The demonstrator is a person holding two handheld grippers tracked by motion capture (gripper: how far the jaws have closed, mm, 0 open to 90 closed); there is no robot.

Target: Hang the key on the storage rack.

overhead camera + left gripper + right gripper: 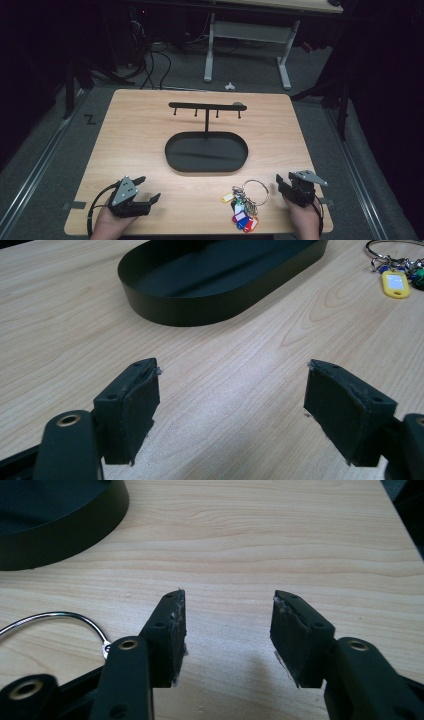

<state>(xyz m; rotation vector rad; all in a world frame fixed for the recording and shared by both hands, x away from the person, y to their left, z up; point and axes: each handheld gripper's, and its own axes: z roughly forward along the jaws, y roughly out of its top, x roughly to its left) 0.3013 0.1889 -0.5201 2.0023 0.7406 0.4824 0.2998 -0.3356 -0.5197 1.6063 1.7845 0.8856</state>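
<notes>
Both grippers rested low at the near edge of the table (150, 120), each in a hand. Left gripper (148, 189) sat at roughly 7 o'clock from the black oval tray (175, 160); jaws stood wide apart with bare wood between them. Right gripper (278, 183) sat at about 4 o'clock from the tray; jaws parted partway, nothing between the pads.

The key bunch (243, 207), a large metal ring (256, 190) carrying coloured plastic tags (yellow, red, blue, white), lay flat on the wood at about 5 o'clock from the tray, just beside the right gripper and well apart from the left. In the right gripper view the ring (60, 622) curved at 9 o'clock from the jaws.

Above the tray rose the hook stand (206, 106), a crossbar with four small pegs, all bare.

Risks, as judged:
- The thin ring lay flush on the wood; pads closing over it could slip off or skate the bunch sideways.
- Gripping a tag instead would leave the ring dangling and swinging, hard to thread on a peg.
- Loose tags could snag on the tray rim or a neighbouring peg.
- A hard bump at the crossbar might rock the stand.
</notes>
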